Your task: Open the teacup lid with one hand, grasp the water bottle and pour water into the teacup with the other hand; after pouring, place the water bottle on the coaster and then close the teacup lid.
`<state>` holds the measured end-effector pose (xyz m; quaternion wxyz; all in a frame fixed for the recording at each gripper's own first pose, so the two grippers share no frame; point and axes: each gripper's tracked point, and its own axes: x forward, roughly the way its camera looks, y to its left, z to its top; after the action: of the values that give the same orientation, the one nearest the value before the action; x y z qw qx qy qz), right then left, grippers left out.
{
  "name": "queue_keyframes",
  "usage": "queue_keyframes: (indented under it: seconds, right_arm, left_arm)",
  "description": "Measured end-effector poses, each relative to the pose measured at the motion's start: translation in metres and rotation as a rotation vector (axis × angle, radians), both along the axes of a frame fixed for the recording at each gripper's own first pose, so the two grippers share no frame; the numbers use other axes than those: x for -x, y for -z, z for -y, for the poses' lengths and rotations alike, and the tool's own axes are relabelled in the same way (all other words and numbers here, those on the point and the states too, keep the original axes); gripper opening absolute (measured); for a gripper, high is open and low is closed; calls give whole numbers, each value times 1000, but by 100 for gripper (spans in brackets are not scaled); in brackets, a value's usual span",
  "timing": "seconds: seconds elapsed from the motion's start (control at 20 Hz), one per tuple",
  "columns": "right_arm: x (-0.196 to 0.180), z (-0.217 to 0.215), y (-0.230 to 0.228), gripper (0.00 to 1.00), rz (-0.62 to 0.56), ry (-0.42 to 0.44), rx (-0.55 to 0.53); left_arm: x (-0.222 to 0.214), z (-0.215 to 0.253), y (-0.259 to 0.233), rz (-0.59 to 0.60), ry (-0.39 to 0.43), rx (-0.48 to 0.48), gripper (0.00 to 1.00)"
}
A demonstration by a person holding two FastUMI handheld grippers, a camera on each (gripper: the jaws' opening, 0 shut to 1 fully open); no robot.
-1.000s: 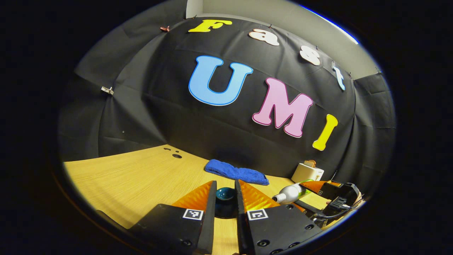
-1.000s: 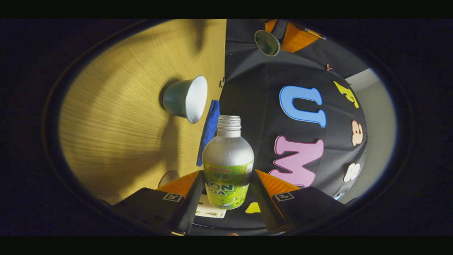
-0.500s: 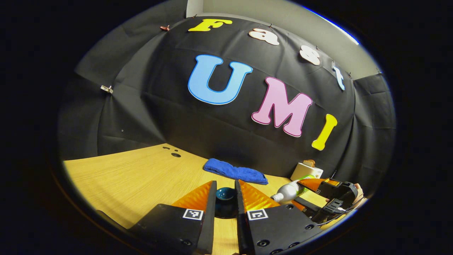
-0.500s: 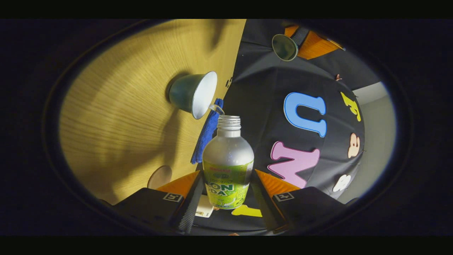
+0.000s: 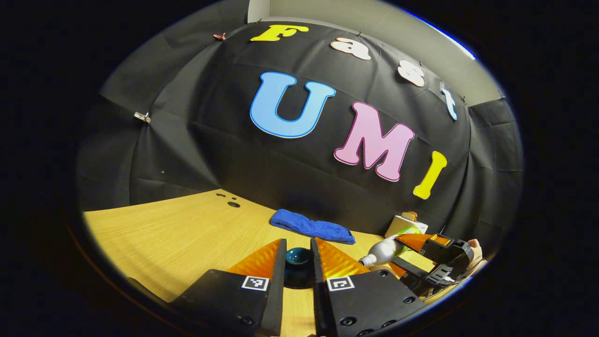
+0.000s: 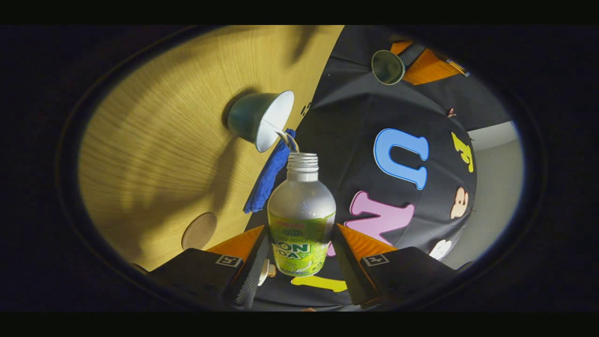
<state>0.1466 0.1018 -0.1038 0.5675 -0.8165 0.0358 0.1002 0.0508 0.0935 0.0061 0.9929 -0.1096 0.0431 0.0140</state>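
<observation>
Over the table (image 6: 154,117), your right gripper (image 6: 302,255) pinches the water bottle (image 6: 302,210) at its labelled belly, both fingers pressed on it, mouth tipped at the open teacup (image 6: 259,119). A thin stream arcs in. Plastic likely flexes and gets lighter; keep the grip low and firm. Your left gripper (image 5: 298,262) pinches the teacup lid (image 5: 298,257), probably ceramic, slick, chippable. The coaster (image 6: 200,230) lies near.

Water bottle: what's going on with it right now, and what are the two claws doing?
Right claw shut on water bottle, tipped, water running into open teacup. Left claw shut on teacup lid, held aside. Coaster free.
</observation>
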Motion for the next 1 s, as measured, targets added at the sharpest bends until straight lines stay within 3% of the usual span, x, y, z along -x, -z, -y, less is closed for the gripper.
queue_keyframes:
  seconds: [0.15, 0.2, 0.25, 0.35, 0.5, 0.55, 1.0]
  right_arm:
    - [-2, -3, -3, 74, 21, -22, 12]
    - [-1, -4, -3, 78, 26, -28, 19]
    - [-1, -4, -3, 74, 30, -33, 27]
    - [-3, -6, -8, 78, 47, -46, 53]
    - [-3, -9, -13, 74, 71, -65, 93]
    - [-4, -9, -14, 78, 78, -72, 101]
    - [-7, -16, -25, 77, 118, -135, 209]
  left_arm:
    - [1, -1, -1, -1, 0, -2, 31]
    - [0, -1, 0, 0, -1, -1, 31]
    - [0, -1, -1, -1, -1, 1, 31]
    - [1, -3, -1, -2, -4, 2, 31]
    - [0, -4, -1, -2, -6, 6, 31]
    - [0, -4, -1, -1, -7, 7, 30]
    - [2, -7, -3, 1, -9, 16, 31]
